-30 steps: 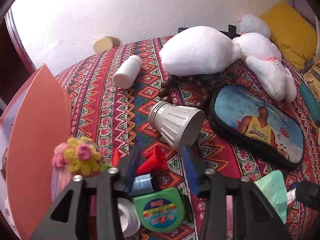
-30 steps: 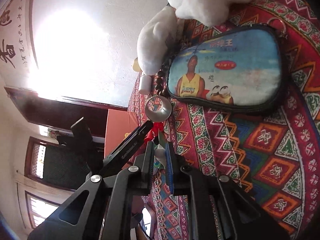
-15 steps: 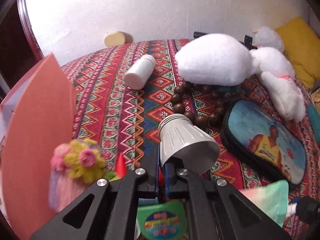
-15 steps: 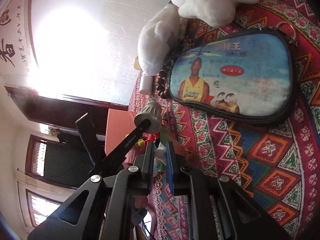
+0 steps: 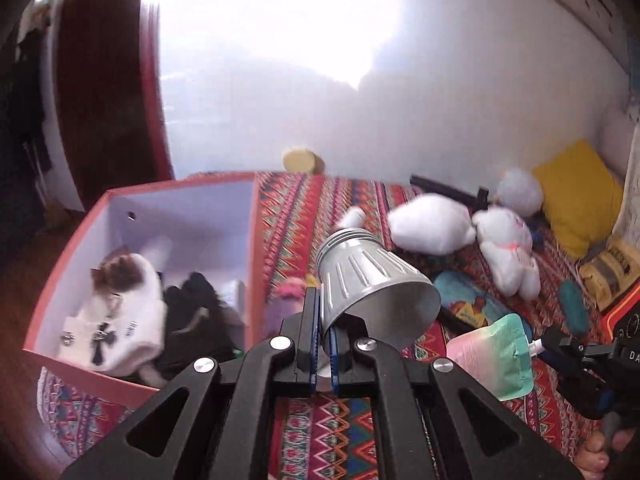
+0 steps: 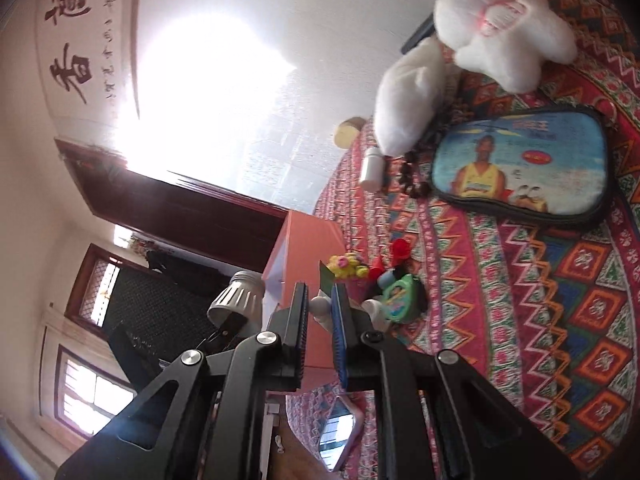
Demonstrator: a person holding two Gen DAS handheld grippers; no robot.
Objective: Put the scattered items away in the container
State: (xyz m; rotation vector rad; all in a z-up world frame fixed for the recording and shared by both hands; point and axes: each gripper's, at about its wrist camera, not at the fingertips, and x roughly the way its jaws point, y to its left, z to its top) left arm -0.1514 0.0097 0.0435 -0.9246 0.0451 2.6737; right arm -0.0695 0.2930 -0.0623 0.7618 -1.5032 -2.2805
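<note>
Ribbed matt-grey lamp shade [image 5: 372, 280]; plush rabbit [image 6: 500, 20] — woven cloth [image 6: 560, 280].

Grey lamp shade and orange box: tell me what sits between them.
Left wrist view: below the held grey lamp shade, beside the orange box, a pink knitted toy on patterned cloth.

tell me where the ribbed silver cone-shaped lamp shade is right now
In the left wrist view, the ribbed silver cone-shaped lamp shade is pinched by the left gripper, right of the pink box.
</note>
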